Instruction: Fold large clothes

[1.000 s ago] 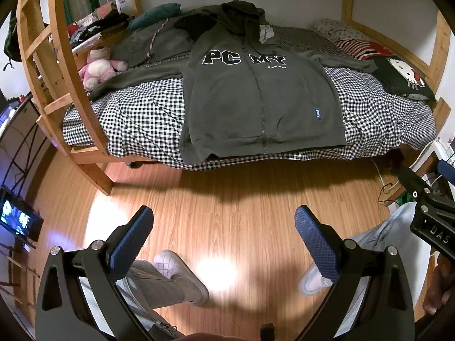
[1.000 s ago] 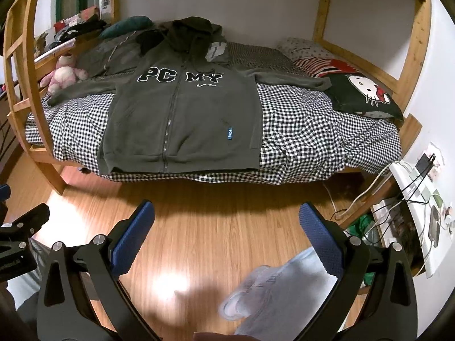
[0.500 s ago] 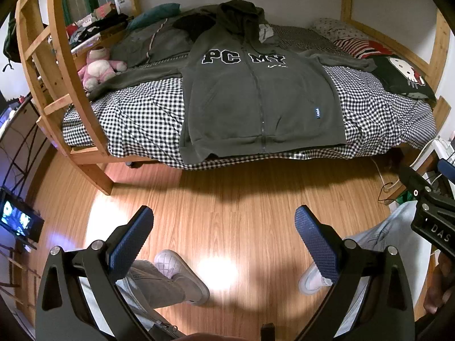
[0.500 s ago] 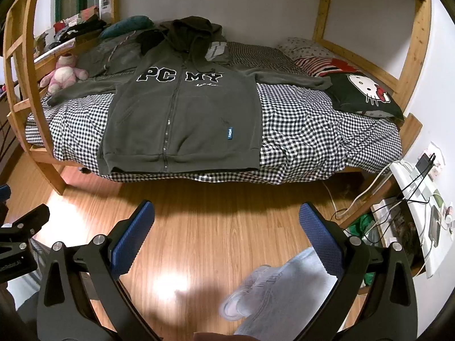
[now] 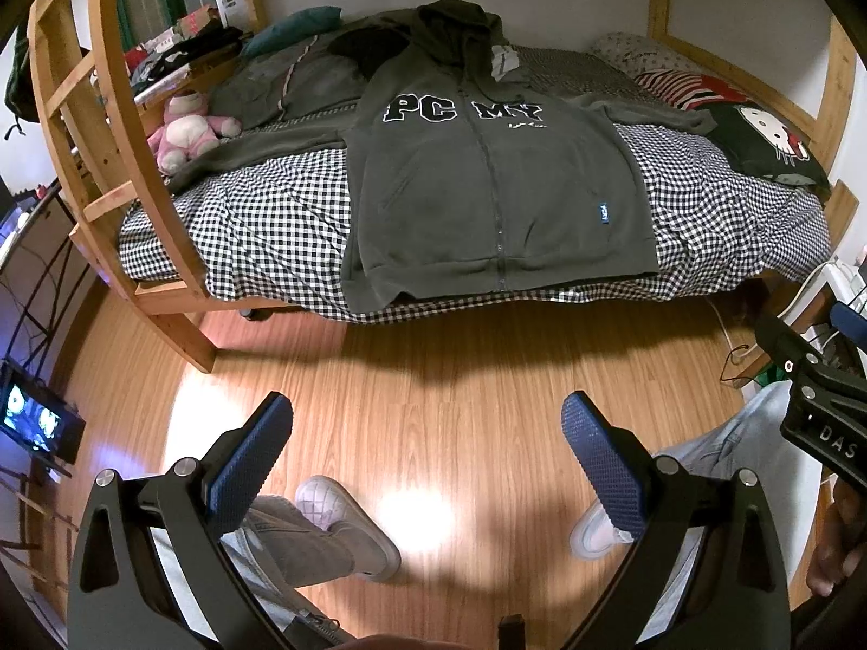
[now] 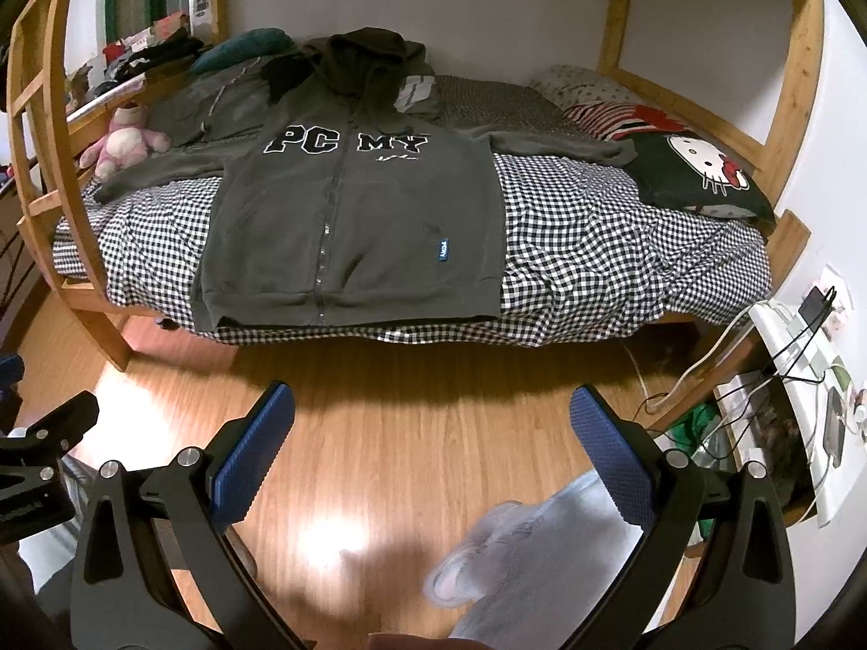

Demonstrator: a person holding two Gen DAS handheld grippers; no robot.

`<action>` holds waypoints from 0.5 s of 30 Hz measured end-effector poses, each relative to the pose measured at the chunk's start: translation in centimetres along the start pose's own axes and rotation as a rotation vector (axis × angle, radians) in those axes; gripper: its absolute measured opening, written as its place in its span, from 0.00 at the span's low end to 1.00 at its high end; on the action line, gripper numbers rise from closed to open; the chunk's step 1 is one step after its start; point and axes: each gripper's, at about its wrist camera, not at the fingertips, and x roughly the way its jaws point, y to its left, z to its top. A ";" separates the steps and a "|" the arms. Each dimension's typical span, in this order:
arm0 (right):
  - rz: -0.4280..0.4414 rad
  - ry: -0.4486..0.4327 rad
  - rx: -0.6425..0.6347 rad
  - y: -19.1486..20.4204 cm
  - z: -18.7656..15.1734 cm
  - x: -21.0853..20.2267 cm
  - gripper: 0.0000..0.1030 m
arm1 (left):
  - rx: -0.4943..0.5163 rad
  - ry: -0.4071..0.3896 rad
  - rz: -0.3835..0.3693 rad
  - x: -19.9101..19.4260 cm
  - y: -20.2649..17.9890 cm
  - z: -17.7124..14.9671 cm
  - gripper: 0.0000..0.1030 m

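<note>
Wooden floorboards (image 5: pixel 433 379) stretch ahead of me toward a bunk bed frame (image 5: pixel 70 124) of pale wood. From the left wrist view, a lit screen (image 5: pixel 32 417) sits low at nine o'clock. Up at ten o'clock a pink plush toy (image 5: pixel 184 130) lies on the black-and-white checked bedspread (image 5: pixel 260 222), at the mattress's left end. At twelve o'clock the task's garment, a dark olive zip hoodie (image 5: pixel 487 189) lettered "PC MY", lies flat and face up across the bedspread, hood toward the wall, sleeves spread out to either side, hem at the near edge of the mattress. Behind its left shoulder lies a second grey garment (image 5: pixel 292 81), with a teal pillow (image 5: pixel 292 32) beyond it. At two o'clock a black cartoon-cat cushion (image 5: pixel 764 146) rests near the bed's right end, next to a red-striped pillow (image 5: pixel 677 89).

My left claw (image 5: pixel 425 460) hangs over the floor, well short of the bed, its blue-padded fingers (image 5: pixel 249 460) spread wide and holding nothing. Below it I see my own shoe (image 5: pixel 347 525) on the boards. My right claw (image 6: pixel 433 455) is likewise spread apart and empty above the floor, the hoodie (image 6: pixel 352 206) at its twelve o'clock. From that view, at three o'clock, a white shelf (image 6: pixel 802 379) with tangled cables stands by the wall.
</note>
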 end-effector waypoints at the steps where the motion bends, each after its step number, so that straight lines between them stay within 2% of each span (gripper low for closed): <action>1: -0.001 0.000 0.000 0.0 0.0 0.0 0.97 | 0.001 0.000 0.000 0.0 0.0 0.1 0.95; 10: -0.002 0.009 -0.004 0.1 0.3 -0.1 0.97 | 0.001 0.013 0.012 0.4 0.1 0.5 0.95; 15: -0.004 -0.005 -0.002 0.3 1.3 0.8 0.97 | 0.007 0.016 0.012 1.5 0.0 2.0 0.95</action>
